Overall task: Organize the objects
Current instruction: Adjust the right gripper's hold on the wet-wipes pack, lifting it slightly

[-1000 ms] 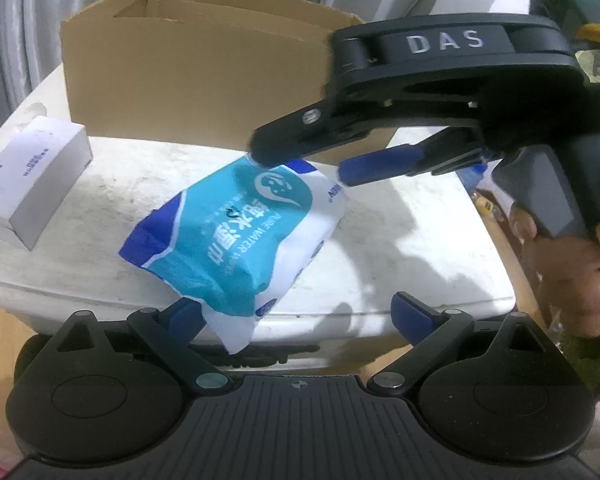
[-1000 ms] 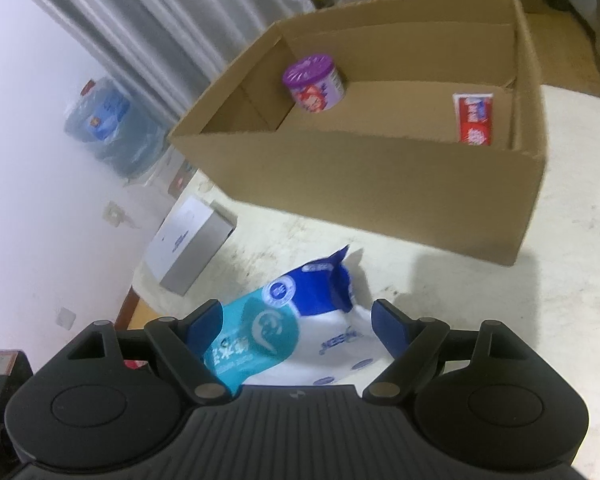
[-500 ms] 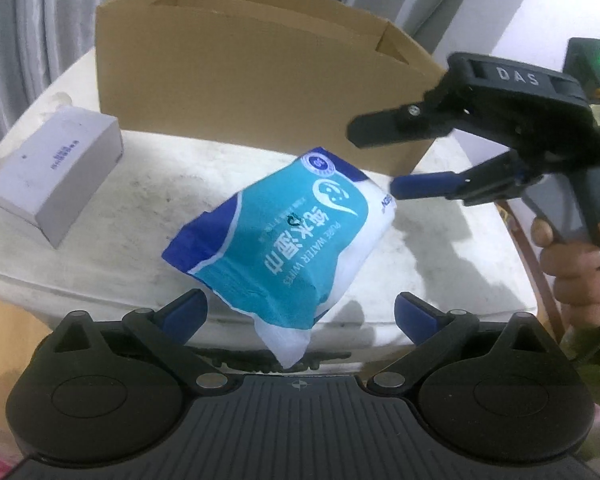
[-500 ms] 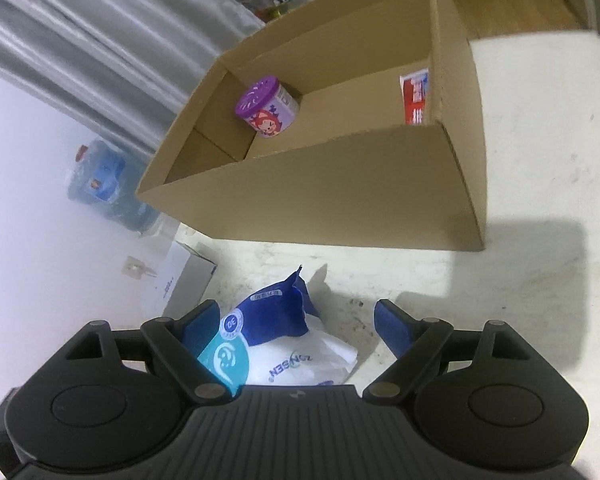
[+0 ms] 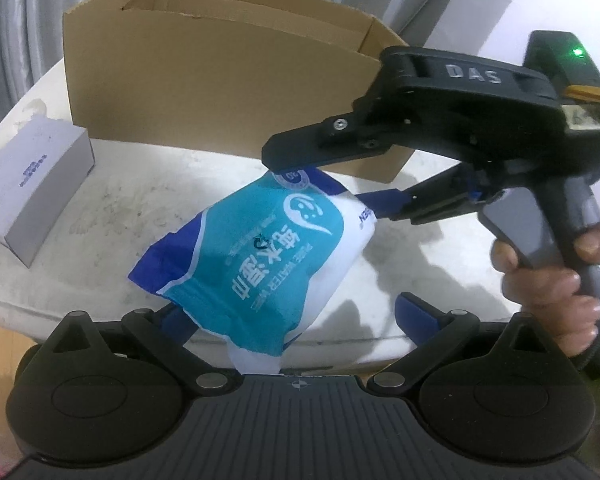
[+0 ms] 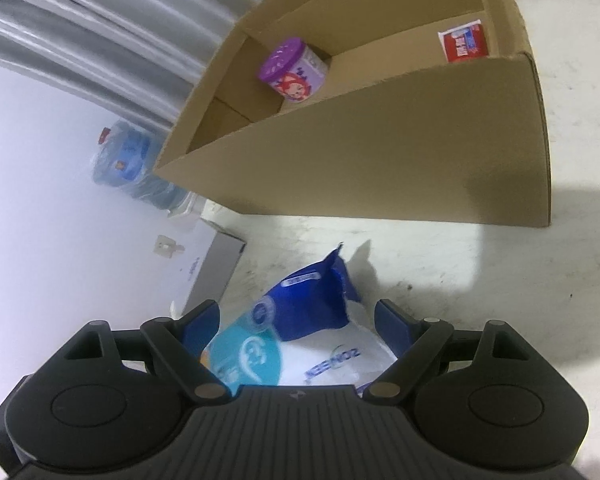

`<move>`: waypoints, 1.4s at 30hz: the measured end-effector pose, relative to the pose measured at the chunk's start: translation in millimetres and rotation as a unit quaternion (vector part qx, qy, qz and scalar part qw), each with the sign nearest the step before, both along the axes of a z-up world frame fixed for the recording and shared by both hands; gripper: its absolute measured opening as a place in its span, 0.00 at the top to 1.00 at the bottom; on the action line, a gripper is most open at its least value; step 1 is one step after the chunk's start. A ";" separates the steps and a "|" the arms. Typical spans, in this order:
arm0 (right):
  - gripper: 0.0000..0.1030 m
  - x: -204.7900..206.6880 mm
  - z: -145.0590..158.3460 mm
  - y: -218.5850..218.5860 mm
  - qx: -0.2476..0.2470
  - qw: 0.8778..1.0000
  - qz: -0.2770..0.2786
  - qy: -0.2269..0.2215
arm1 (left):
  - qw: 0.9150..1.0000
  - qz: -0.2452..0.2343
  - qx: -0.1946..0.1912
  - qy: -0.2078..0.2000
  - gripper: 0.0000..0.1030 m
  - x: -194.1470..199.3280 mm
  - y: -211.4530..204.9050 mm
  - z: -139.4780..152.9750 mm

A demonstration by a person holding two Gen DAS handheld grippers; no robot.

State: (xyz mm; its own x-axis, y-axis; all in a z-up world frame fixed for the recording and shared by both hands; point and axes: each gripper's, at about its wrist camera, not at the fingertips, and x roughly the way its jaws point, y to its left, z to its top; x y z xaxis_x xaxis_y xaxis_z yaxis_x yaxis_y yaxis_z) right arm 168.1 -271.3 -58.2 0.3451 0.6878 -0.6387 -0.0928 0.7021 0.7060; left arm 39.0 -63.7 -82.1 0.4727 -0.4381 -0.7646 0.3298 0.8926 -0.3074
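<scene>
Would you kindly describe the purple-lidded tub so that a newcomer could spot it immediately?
Look inside the open cardboard box on the white table. The purple-lidded tub sits near the box's left end, by a cardboard divider. It is round, unlike the flat red-and-white packet at the other end.

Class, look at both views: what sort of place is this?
Probably a storeroom or garage corner, not a tidy home: a worn white table, a water jug on the floor, and a corrugated metal shutter behind.

"PURE WATER" on wet-wipe pack [image 5: 268, 256]; "DAS" on right gripper [image 5: 324, 196]
</scene>
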 end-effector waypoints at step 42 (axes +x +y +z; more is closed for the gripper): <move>0.10 -23.5 -9.1 -18.9 -0.002 0.999 -0.023 0.033 | 1.000 -0.026 0.012 -0.008 0.00 32.6 -2.5 -15.4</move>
